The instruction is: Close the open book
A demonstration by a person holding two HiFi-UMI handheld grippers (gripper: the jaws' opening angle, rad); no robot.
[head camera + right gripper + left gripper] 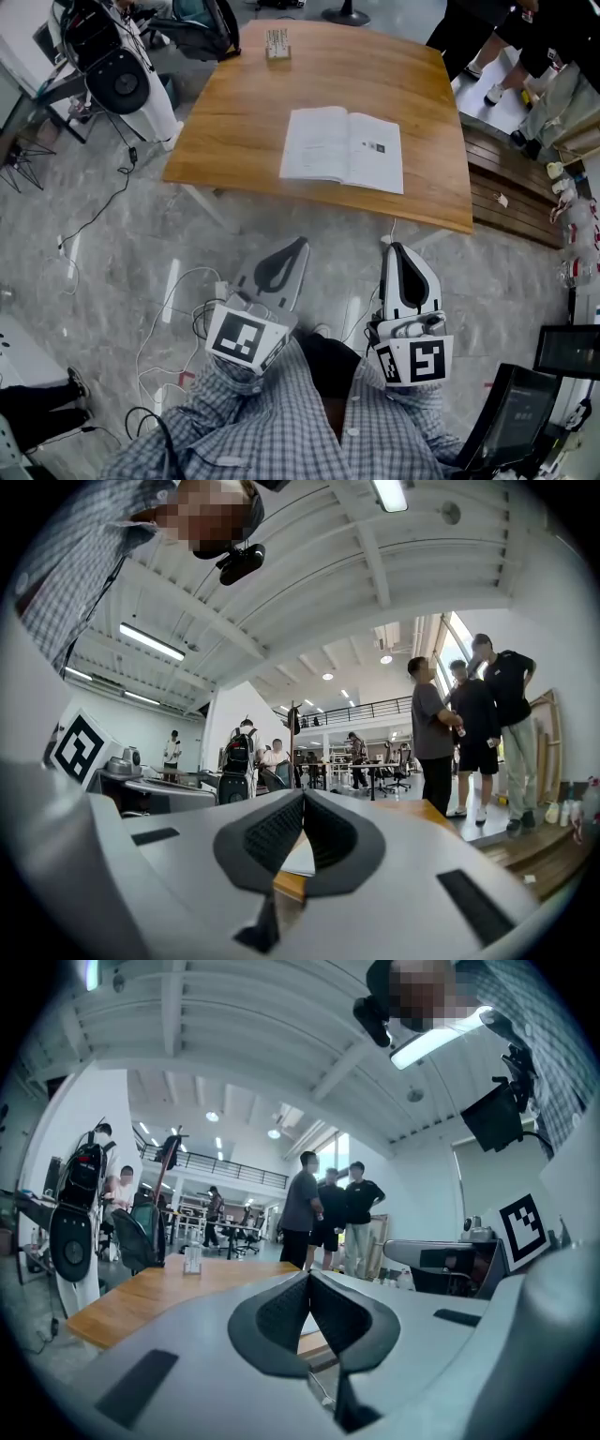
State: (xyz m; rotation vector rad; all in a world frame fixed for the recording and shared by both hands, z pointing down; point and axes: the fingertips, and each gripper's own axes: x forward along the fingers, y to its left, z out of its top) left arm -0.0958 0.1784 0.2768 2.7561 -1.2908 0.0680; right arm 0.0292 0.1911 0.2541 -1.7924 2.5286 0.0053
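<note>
Lying open and flat on the wooden table [234,112], the book [342,148] sits close to the table's near edge, a little right of centre, white pages facing up. Both grippers hover short of that edge, apart from the book. The left gripper [291,251] has its jaws pressed together on nothing; the right gripper [396,253] likewise, tips meeting, empty. A small object [277,44] stands at the far edge.
</note>
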